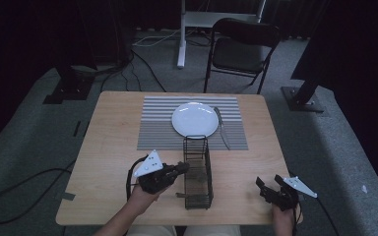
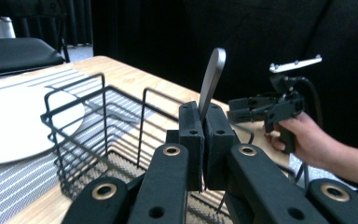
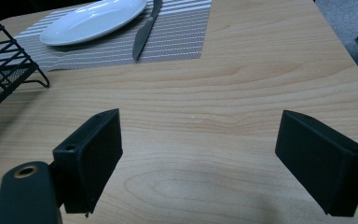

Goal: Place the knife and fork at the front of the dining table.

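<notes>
1. The right claw point(image 1: 271, 186) sits low over the desk's point(image 1: 108, 147) near right corner, held by the person's right hand point(image 1: 283, 221); in its own view its jaws stand wide apart with bare wood between them.
2. The left claw point(image 2: 203, 135) is at the near edge, left of centre, its jaws pressed together on a slim metal handle point(image 2: 211, 79) that rises upright above them (which kind of utensil it belongs to cannot be told, its working end being hidden).
3. Just beside that claw, to its right, a black wire basket point(image 1: 198, 172) stands on the desk, running from the near edge toward the middle; the left claw's tips reach its left wall.
4. Beyond the basket, a grey striped placemat point(image 1: 157, 123) lies toward the far edge.
5. A white plate point(image 1: 194, 119) rests on the mat, its near rim close to the basket's far end.
6. A knife point(image 1: 222, 128) lies on the mat just right of the plate.
7. Past the far edge, a dark folding chair point(image 1: 241, 49) stands on the floor.
</notes>
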Tool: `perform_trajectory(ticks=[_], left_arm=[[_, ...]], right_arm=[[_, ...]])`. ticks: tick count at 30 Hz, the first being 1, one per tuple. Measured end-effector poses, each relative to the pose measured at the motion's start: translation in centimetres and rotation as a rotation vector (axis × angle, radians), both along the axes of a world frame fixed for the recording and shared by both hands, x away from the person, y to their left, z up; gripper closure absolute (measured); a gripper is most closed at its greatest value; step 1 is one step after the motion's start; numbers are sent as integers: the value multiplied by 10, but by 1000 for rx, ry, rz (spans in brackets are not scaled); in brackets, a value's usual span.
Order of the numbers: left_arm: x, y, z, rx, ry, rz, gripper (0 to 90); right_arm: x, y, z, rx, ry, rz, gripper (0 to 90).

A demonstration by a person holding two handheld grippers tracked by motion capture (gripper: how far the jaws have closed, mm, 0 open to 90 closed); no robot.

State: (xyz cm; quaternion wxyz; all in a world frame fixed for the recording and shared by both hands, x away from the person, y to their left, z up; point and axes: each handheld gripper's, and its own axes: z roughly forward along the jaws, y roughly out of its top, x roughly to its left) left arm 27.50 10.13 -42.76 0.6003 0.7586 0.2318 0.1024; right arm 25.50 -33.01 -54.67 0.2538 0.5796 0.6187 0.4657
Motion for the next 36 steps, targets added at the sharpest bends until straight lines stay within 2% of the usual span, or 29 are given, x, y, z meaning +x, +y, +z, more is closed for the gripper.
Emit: perform_trajectory(ticks=[6,13,16,20,21,29,36], left_arm=[[8,-10,12,-4,-10,-16,881],[16,-18,13,-29,-5,-25,881],[18,-19,14,-22,-16,-36,881],[18,-15,18,-38,-23,-42,881],[18,-10,24,-51,-34,-52,881],[15,1,43,-28,-64,-82,881],[14,17,58,-60,-86,-79,881]], right_arm=[[0,0,0,4,1,0,142],[1,-1,0,3,4,2,142],[1,-1,0,3,5,3,142],[0,-1,0,6,6,3,142],[1,-1,0,7,7,3,142],[0,0,0,0,5,6,142],[1,1,0,-6,6,4,142]])
